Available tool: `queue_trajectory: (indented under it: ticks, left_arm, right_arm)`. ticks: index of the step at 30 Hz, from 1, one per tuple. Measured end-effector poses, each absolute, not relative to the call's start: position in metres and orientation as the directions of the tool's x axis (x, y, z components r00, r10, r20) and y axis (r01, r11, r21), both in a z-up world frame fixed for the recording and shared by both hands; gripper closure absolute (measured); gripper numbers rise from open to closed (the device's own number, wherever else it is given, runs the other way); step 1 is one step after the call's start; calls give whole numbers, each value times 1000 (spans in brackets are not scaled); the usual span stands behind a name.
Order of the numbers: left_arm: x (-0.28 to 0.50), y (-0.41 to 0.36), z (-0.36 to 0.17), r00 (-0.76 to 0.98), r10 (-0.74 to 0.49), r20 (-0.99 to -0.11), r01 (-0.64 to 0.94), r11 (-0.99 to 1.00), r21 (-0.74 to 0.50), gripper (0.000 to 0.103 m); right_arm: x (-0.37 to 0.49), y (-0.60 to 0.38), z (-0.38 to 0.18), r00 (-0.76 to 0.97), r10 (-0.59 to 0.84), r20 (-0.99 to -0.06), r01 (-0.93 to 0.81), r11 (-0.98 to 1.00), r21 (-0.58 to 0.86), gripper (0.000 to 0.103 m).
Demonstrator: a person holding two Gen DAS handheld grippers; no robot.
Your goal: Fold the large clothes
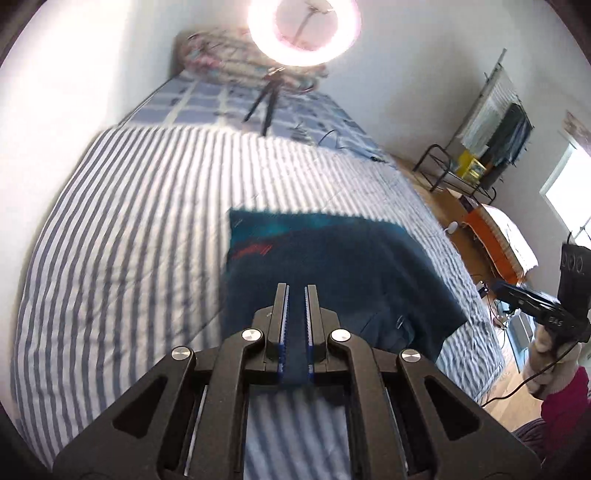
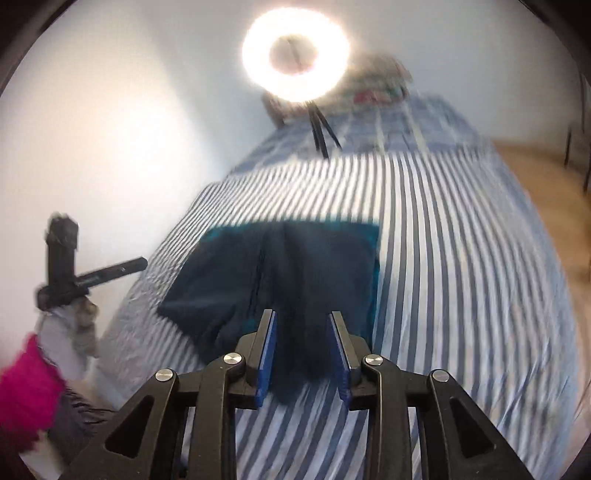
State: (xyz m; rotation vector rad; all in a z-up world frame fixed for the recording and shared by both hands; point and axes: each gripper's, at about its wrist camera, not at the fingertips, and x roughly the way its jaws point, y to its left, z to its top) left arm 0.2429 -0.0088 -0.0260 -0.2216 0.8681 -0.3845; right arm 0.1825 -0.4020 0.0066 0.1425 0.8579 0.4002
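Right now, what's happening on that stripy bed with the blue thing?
A person is folding a dark blue garment on the striped bed cover, using a hand-held gripper in each hand. The left gripper has its fingers nearly together, with the dark cloth lying between them. The right gripper has its fingers apart, with a bunch of the cloth between them but not pinched. A ring light on a small tripod shines from the far end of the bed.

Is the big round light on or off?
On. The ring light glows bright white in both views, standing on its small tripod on the bed.
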Motion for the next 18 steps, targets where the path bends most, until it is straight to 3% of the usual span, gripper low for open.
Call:
queue_trajectory:
  ticks: [3,5,12,18]
  left_arm:
    - [270,-33,-15,584,-422,-694,260,906,-333,93]
    - [289,-48,-15,572,-435,-696,273,900,-339,78]
    - [355,-85,-43,508,-456,-731,264,890,-371,78]
    - [368,-92,-104,347,-511,-786,239,859,-453,78]
  right_arm:
    - [221,-378,12,605,408,-684,-308,912,271,73]
    - [253,-367,14,581,439,-685,-316,898,307,76]
    - [343,-323,-31,480,463,-745,-312,884,348,80]
    - [339,-316,-91,381,469,-797,-279,880,385,81]
